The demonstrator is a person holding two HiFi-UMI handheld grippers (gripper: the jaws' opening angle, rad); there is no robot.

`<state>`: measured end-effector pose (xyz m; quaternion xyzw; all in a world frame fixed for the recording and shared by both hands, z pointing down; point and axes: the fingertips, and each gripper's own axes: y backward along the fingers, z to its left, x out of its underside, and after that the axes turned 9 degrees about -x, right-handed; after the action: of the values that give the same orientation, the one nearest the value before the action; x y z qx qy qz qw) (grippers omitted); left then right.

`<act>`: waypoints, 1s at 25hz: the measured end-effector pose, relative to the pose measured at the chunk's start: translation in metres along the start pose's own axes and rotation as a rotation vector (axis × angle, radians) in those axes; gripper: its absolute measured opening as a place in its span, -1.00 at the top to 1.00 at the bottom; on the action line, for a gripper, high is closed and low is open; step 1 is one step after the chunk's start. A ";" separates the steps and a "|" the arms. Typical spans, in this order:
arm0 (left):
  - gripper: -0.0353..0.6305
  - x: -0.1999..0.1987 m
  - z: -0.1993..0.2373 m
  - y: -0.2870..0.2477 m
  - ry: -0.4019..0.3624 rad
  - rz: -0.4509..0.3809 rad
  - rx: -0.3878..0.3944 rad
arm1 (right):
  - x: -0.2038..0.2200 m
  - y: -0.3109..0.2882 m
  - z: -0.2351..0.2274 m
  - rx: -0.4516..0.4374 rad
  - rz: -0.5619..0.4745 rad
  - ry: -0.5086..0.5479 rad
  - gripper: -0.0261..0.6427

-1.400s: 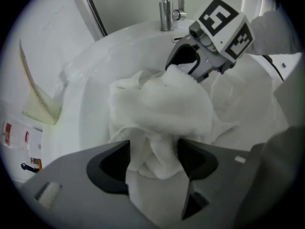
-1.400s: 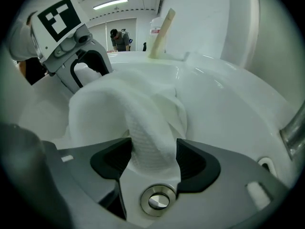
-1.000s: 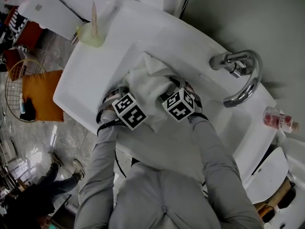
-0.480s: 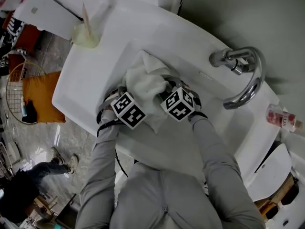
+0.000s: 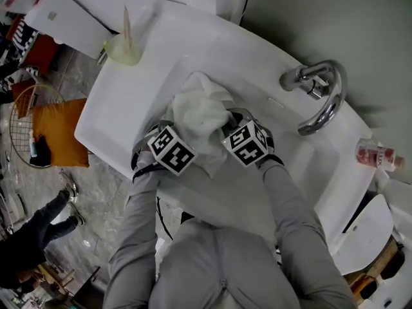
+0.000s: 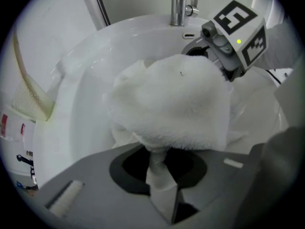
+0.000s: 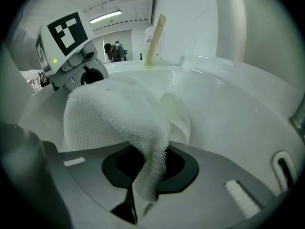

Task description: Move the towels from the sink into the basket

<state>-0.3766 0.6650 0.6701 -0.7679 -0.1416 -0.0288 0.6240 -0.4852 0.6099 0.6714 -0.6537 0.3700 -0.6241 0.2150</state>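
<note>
Both the left gripper [image 6: 162,194] and the right gripper [image 7: 145,190] have just been closing, and each now pinches a thin fold of one white towel [image 5: 199,111] bunched between them in the sink [image 5: 122,108] bowl. The risk, as I judge it, is that each bite is only a narrow tuck of terry: a quick lift could pull a fold free, or the hanging tail could snag on the rim. The basket [image 5: 18,105] waits lower down at nine o'clock of the sink. The cup [image 5: 122,49] at eleven o'clock stands near that path and could tip. The faucet [image 5: 318,92] at two o'clock and the pink bottle [image 5: 376,156] at three are well clear
</note>
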 end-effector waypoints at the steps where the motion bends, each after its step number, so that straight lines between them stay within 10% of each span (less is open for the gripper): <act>1: 0.48 -0.001 0.000 0.004 0.005 -0.008 -0.003 | -0.003 0.004 0.001 0.005 -0.013 -0.002 0.73; 25: 0.49 -0.017 0.010 0.215 -0.014 -0.494 -0.253 | -0.092 0.216 0.101 0.351 -0.504 -0.126 0.74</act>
<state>-0.3401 0.6327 0.4599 -0.7821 -0.3241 -0.1920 0.4964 -0.4287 0.5238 0.4372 -0.7152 0.0688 -0.6703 0.1859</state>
